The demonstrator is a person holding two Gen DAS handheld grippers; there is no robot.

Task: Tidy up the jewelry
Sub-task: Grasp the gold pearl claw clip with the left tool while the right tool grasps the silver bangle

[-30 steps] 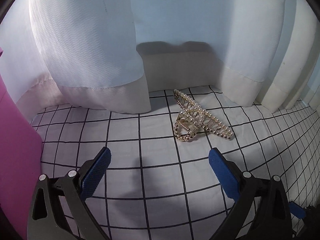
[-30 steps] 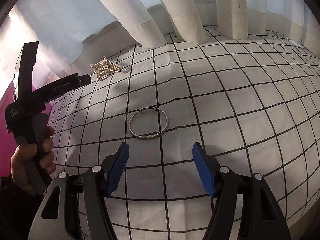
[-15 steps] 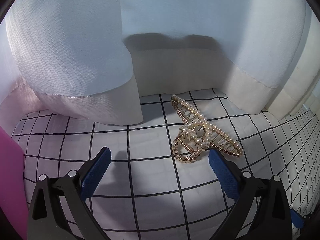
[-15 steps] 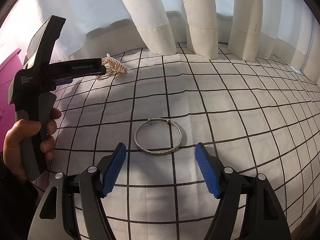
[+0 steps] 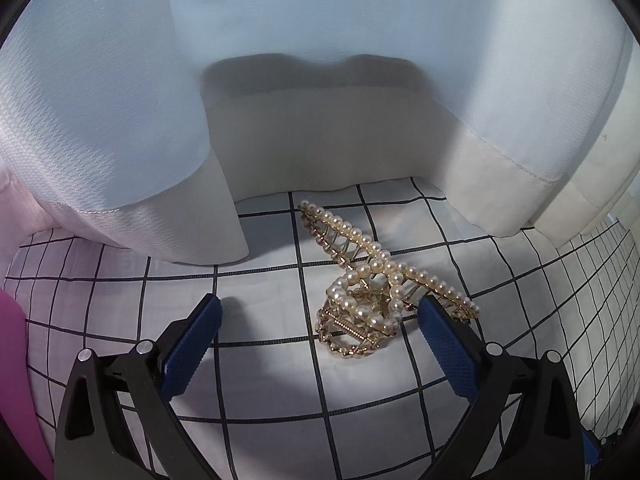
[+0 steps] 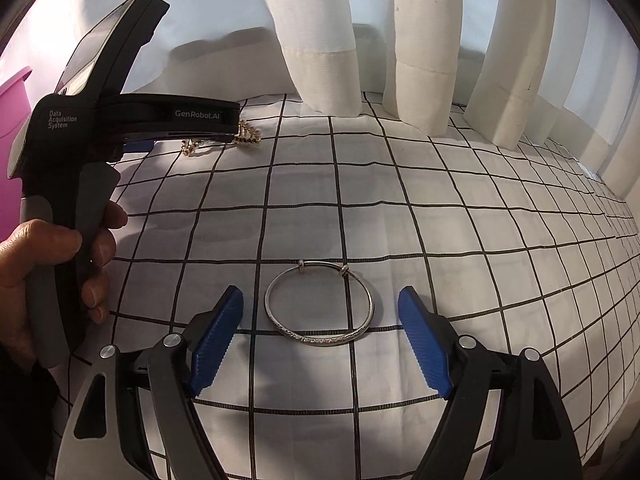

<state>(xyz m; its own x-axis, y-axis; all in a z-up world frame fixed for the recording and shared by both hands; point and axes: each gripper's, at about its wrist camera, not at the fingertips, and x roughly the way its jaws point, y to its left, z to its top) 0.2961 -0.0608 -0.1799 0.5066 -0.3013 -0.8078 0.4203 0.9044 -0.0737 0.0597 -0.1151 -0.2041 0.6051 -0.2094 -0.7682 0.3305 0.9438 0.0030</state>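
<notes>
White cloth with a black grid point(image 5: 272, 384) covers the surface we work on, and pale curtains point(image 5: 100, 120) hang down to it at twelve o'clock. At nine o'clock in our left wrist view a pink edge point(image 5: 16, 360) shows, though we cannot tell what it belongs to. Our left gripper point(image 5: 320, 336) stands wide, nothing pressed by its blue pads; the gold pearl hair claw point(image 5: 372, 292) lies on the cloth at about one o'clock from its middle, just beside the right-hand pad, and whether they touch we cannot tell. In our right wrist view the left hand point(image 6: 48, 272) holds that same tool's black handle at nine o'clock, with the hair claw partly hidden behind the tool at eleven o'clock. Our right gripper point(image 6: 320, 340) has just been opening and stands wide; the silver bangle point(image 6: 320, 304) lies flat between its pads, clear of both.
</notes>
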